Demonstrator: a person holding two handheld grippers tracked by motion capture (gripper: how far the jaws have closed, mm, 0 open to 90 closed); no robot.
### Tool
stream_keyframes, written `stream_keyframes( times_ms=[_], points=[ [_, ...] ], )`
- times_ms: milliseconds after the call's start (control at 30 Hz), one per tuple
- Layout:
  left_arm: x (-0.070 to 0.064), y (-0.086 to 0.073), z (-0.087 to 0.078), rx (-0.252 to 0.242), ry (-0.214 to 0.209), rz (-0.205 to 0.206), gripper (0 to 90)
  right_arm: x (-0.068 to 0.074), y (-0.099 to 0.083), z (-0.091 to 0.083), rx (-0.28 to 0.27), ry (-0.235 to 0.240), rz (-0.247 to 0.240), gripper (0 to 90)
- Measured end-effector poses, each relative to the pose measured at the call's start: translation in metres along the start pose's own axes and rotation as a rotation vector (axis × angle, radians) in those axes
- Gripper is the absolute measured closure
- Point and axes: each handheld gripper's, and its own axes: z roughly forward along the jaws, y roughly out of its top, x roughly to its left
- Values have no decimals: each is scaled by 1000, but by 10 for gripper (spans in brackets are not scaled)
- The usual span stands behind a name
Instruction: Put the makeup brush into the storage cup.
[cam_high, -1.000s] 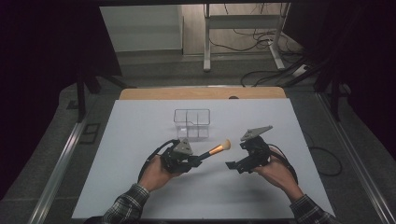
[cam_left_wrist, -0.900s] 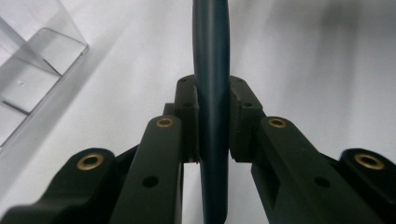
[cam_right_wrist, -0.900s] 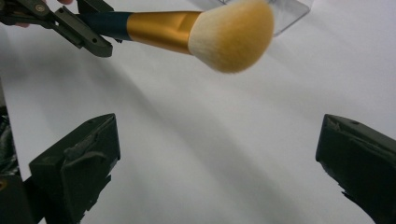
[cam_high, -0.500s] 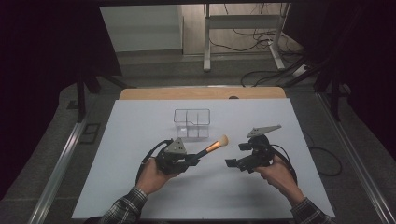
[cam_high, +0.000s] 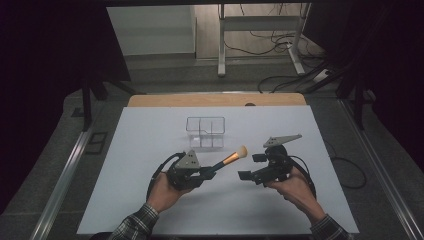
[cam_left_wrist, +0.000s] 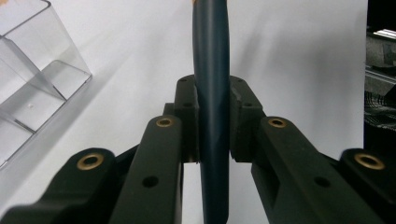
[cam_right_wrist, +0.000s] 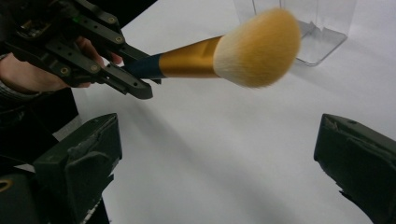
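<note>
High view: clear organizer (cam_high: 205, 132), nr brush (cam_high: 231, 158)

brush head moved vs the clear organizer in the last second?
Yes. In the high view the makeup brush, clamped in the left gripper, has its head slightly up the table, closer to the clear organizer, which stays put on the table.

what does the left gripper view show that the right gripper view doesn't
Left gripper view alone: the left hand-held gripper's pads clamped on the dark blue brush handle, seen close up.

Right gripper view alone: the makeup brush's gold ferrule and fluffy orange-and-white head, lifted off the table, plus the open right hand-held gripper.

Both: the clear plastic divided organiser and the white table.
</note>
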Motion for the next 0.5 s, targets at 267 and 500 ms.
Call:
stream_keyframes(
  times_ms=[267, 500],
  points=[
    [-2, 1, -3, -31, 0, -2, 771, 3, 3, 1, -17, 25, 23, 12],
    [-4, 2, -2, -40, -7, 3, 771, 7, 6, 2, -24, 28, 13, 54]
  ],
)
